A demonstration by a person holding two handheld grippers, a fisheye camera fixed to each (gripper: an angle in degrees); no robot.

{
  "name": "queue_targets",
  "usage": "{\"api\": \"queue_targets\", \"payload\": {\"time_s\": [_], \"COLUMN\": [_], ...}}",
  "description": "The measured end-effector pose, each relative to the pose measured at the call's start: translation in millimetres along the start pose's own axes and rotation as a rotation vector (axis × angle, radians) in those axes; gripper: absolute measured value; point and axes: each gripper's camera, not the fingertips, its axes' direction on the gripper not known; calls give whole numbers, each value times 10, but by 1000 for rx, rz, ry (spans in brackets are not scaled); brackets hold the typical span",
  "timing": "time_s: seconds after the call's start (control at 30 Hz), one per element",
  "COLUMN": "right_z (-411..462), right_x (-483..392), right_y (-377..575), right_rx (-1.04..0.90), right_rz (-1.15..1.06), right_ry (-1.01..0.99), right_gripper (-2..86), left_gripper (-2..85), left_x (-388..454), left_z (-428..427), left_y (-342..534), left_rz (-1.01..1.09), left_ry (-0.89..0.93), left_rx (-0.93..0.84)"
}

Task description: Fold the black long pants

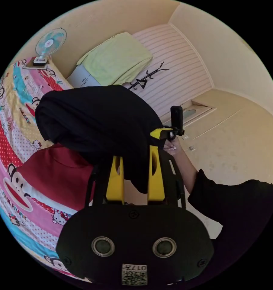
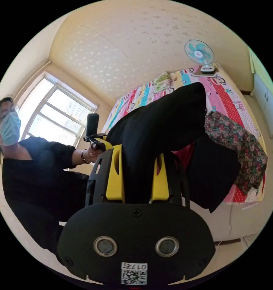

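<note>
The black long pants (image 1: pixel 94 117) hang bunched in the air above the bed, stretched between both grippers. In the left gripper view, my left gripper (image 1: pixel 135 154) is shut on a fold of the black cloth, which drops down between its yellow jaws. The right gripper (image 1: pixel 163 133) shows beyond it, held by a hand (image 1: pixel 172 147) at the pants' far edge. In the right gripper view, my right gripper (image 2: pixel 138 151) is shut on a thick bundle of the pants (image 2: pixel 163 120). The left gripper (image 2: pixel 97 141) grips the other end there.
A bed with a cartoon-print cover (image 1: pixel 12 120) lies below, carrying a red garment (image 1: pixel 58 175), a floral garment (image 2: pixel 236 142) and another black piece (image 2: pixel 215 178). A small fan (image 2: pixel 200 54) stands on the bed. A person in black (image 2: pixel 30 169) stands by the window (image 2: pixel 58 114).
</note>
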Motion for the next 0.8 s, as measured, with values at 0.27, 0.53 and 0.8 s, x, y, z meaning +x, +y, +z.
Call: {"api": "queue_targets", "payload": {"time_s": [0.27, 0.53, 0.8], "right_z": [1468, 1171, 715], "right_x": [1882, 1195, -1347], "right_y": [435, 685, 748], "right_rx": [-522, -321, 112], "right_rz": [780, 675, 307], "right_ry": [425, 442, 856], "right_gripper": [175, 173, 98], "left_gripper": [77, 31, -1], "left_x": [-1076, -913, -207], "left_z": [1916, 164, -3052], "left_y": [109, 1143, 2637], "left_rz": [-292, -160, -377], "left_ry": [-71, -288, -750], "left_rx": [-584, -479, 18]}}
